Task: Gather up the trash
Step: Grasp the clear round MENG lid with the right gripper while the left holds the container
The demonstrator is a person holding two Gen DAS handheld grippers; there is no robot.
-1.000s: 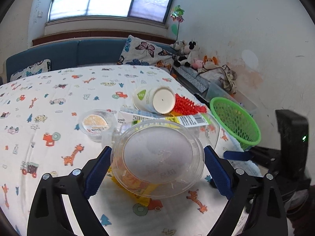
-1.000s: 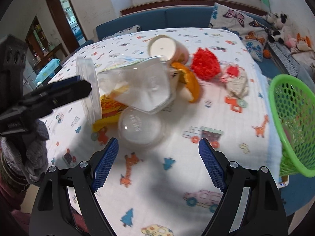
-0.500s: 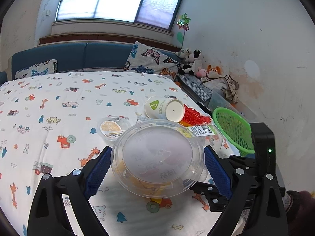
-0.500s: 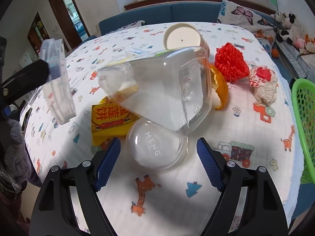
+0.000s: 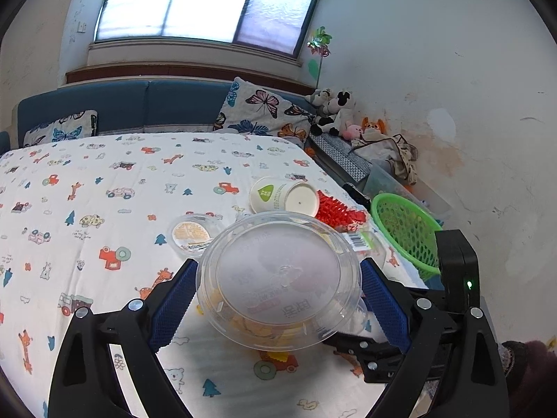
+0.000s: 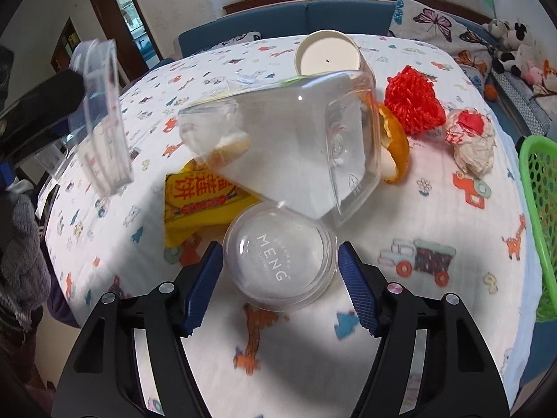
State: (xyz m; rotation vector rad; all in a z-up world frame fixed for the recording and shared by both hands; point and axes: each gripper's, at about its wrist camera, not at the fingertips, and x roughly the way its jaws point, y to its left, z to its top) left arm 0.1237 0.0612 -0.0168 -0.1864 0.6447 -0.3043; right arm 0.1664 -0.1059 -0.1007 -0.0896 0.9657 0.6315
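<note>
My left gripper [image 5: 278, 289] is shut on a round clear plastic lid [image 5: 278, 278] and holds it above the table; it also shows at the left of the right wrist view [image 6: 101, 118]. My right gripper [image 6: 280, 275] is open, its pads [image 6: 205, 278] either side of a clear dome cup [image 6: 278, 257] marked MENG, which lies on the cloth. Behind it are a tilted clear box [image 6: 296, 149], a yellow wrapper [image 6: 202, 195], a paper cup [image 6: 327, 54], orange peel [image 6: 397, 149], red netting [image 6: 414, 104] and a crumpled paper ball [image 6: 473, 142].
A green mesh basket [image 6: 539, 216] stands at the table's right edge, also in the left wrist view [image 5: 403, 230]. A small lidded tub [image 5: 191, 233] sits on the patterned cloth [image 5: 104, 191]. A blue sofa with cushions [image 5: 156, 108] runs behind.
My left gripper has lifted the clear lid higher and away from the pile. My right gripper has moved in low until its open jaws flank the dome cup.
</note>
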